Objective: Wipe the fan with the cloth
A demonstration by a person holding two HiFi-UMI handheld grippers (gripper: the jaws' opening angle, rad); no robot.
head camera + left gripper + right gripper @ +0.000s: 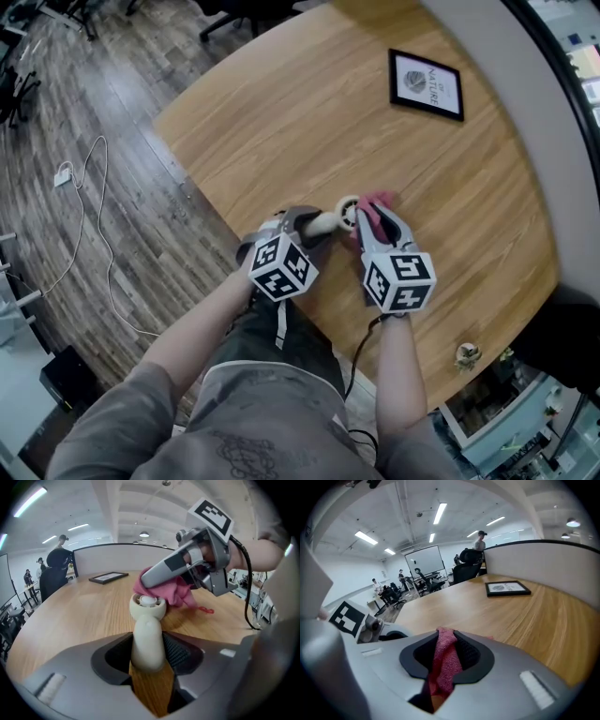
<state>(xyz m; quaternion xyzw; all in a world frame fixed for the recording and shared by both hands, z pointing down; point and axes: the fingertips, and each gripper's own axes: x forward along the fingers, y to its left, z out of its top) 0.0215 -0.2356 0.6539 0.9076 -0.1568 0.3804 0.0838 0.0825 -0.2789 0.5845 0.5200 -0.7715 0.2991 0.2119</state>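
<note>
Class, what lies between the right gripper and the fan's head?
The cloth. Clamped in the right gripper, it sits right behind the head of the fan, apparently touching it. The left gripper view shows this best.

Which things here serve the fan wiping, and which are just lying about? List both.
In the job:
small cream plastic handheld fan, clamped in the left gripper
pink textured cloth, clamped in the right gripper

Lying about:
black-framed picture on the wooden table
white cable on the floor
</note>
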